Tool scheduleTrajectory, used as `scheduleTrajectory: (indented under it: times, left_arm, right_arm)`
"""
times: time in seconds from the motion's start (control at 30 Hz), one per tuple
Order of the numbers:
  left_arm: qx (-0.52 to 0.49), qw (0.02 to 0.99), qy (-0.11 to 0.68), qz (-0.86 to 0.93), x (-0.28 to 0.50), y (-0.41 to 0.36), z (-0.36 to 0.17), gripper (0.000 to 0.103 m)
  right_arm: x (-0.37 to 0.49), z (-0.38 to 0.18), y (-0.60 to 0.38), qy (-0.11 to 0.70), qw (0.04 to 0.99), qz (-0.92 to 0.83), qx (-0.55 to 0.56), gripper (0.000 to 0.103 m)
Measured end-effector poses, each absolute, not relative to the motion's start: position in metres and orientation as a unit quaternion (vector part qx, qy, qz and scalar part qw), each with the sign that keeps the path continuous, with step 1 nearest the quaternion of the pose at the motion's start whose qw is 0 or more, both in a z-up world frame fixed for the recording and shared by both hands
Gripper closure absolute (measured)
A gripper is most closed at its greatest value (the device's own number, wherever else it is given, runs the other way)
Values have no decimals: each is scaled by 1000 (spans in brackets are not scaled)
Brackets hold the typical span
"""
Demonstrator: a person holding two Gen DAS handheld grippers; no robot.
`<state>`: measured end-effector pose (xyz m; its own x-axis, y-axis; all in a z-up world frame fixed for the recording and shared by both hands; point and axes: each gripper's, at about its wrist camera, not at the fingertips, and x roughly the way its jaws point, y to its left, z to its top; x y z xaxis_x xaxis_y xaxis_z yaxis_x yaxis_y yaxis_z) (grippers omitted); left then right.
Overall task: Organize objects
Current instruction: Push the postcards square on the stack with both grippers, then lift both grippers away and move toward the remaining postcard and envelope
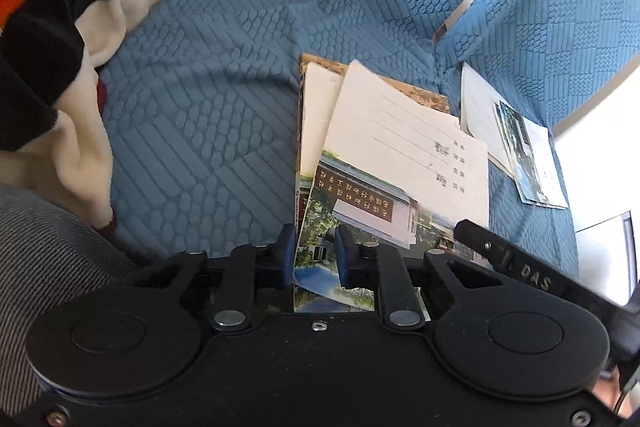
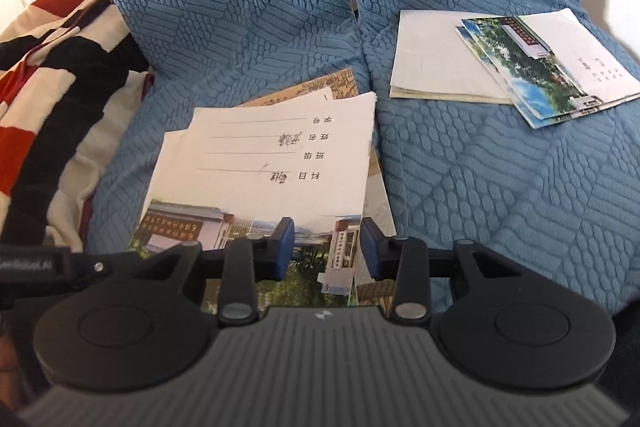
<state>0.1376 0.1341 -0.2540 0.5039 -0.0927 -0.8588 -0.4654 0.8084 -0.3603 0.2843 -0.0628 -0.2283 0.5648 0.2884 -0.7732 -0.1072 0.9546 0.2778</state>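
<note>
Left wrist view puts the left gripper [image 1: 314,253] low over a loose stack of exercise books [image 1: 400,155] on a blue quilted sofa cover [image 1: 200,131]. Its blue pads are narrowed around the near edge of the top book's photo cover, which buckles upward between them; whether they truly pinch it cannot be told. Right wrist view shows the right gripper [image 2: 328,247] over the same stack [image 2: 280,155], jaws partly open, pads straddling the printed cover with daylight on both sides and nothing held. That stack is fanned and skewed, a brown-patterned book [image 2: 340,83] at the bottom. A second, smaller pile of books [image 2: 500,67] lies well apart on the neighbouring cushion. A striped fleece blanket [image 2: 52,75] is bunched at the far side.

The step in hand looks like gathering the top book by its near edge. Next, both sets of pads need a firm bite before lifting, or the thin cover may slip or tear.
</note>
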Motion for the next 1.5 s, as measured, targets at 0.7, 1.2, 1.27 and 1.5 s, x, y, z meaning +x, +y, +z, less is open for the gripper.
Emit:
scheduleTrajectory:
  times: [0.7, 1.2, 1.27, 1.5]
  left_arm:
    - [-297, 814, 478, 145, 119, 100, -245, 88]
    - [-297, 820, 466, 148, 113, 97, -223, 83]
    - [-297, 825, 459, 145, 112, 93, -216, 83]
    - [-280, 855, 423, 113, 110, 67, -173, 83]
  right_arm:
    - [308, -229, -77, 448, 872, 189, 59, 72]
    - [296, -207, -97, 447, 873, 171, 96, 71]
    - [290, -195, -103, 438, 876, 174, 101, 71]
    - [263, -151, -122, 402, 893, 178, 98, 71]
